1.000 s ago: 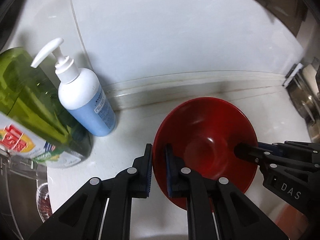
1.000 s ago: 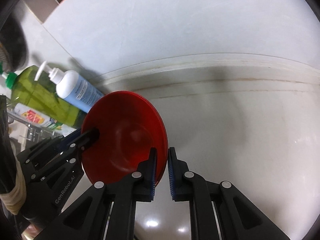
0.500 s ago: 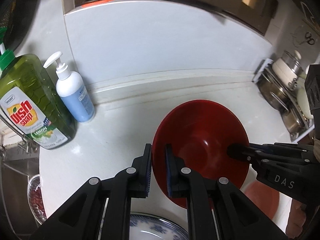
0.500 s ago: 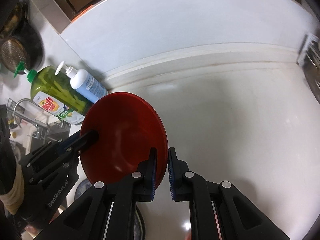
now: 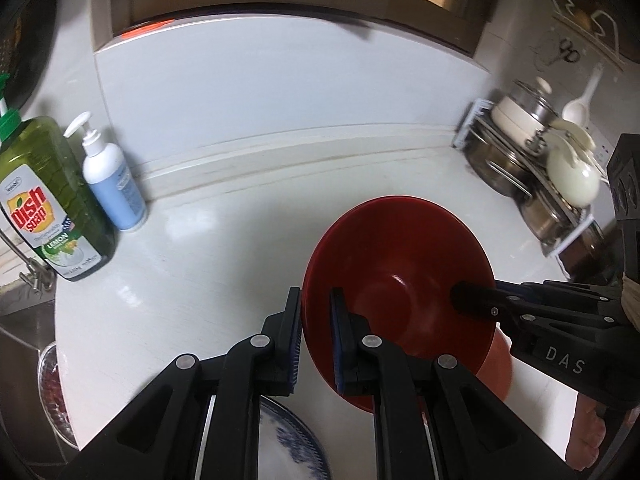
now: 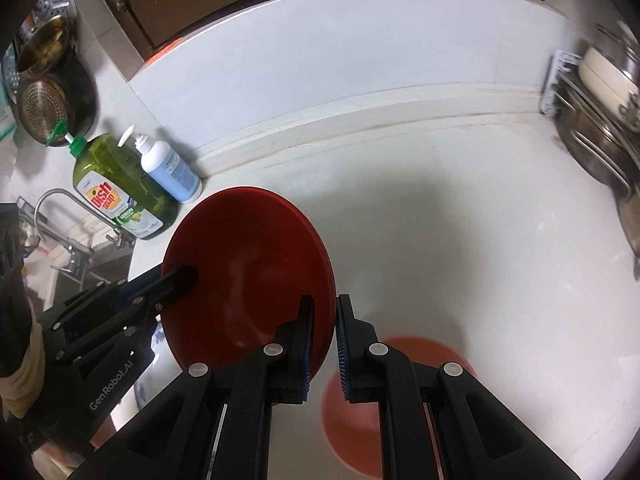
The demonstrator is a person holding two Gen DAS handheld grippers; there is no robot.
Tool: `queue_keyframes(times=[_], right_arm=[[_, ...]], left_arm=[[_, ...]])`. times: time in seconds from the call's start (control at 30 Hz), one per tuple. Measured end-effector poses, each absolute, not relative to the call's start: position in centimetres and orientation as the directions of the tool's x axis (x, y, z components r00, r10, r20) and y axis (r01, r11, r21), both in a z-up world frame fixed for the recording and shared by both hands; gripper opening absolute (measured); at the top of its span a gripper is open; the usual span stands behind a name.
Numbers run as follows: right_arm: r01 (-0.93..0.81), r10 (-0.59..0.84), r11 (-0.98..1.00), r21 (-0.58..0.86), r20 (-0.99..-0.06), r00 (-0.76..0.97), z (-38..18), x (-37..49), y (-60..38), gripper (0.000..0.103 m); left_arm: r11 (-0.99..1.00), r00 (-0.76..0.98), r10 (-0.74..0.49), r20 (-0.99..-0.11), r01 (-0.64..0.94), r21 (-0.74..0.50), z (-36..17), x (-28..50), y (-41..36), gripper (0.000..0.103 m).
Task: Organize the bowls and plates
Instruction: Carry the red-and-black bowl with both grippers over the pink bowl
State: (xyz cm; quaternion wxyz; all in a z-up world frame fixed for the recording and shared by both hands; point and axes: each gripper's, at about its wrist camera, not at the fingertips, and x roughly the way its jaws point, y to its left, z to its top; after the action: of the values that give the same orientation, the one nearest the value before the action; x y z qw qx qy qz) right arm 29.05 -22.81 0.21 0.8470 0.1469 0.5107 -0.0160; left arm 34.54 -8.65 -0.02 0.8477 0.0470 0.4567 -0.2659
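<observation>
We hold red bowl (image 5: 400, 300) in both grippers: left gripper (image 5: 316, 336) clamped on near-left rim, right gripper (image 6: 322, 344) clamped on opposite rim. Bowl now higher off counter (image 6: 460, 240) than second ago; view widens, blue-patterned plate (image 5: 288, 444) and orange-red dish (image 6: 400, 412) appear below. We judge: lift done, carry next. Room: open counter ahead. Edges: soap bottle (image 5: 52, 200) and pump bottle (image 5: 112, 184) far left, pot rack (image 5: 540, 184) far right, backsplash behind.
</observation>
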Motion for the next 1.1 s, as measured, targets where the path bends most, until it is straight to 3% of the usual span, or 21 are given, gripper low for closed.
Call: queue_keyframes(times=[0.53,1.1], right_arm=[[0.278,0.040,0.941,0.190,-0.883,0.468,-0.5,21.9,-28.0,0.012],[0.284,0.043,0.944,0.167,-0.917,0.397,-4.2,19.9,-29.8,0.013]], left_arm=[[0.784,0.331,-0.452,-0.828,0.590,-0.193,-1.3,28.7,-14.0,0.013],[0.789,0.252,-0.405,-0.879,0.582,-0.197,-4.2,26.6,-15.9,0.013]])
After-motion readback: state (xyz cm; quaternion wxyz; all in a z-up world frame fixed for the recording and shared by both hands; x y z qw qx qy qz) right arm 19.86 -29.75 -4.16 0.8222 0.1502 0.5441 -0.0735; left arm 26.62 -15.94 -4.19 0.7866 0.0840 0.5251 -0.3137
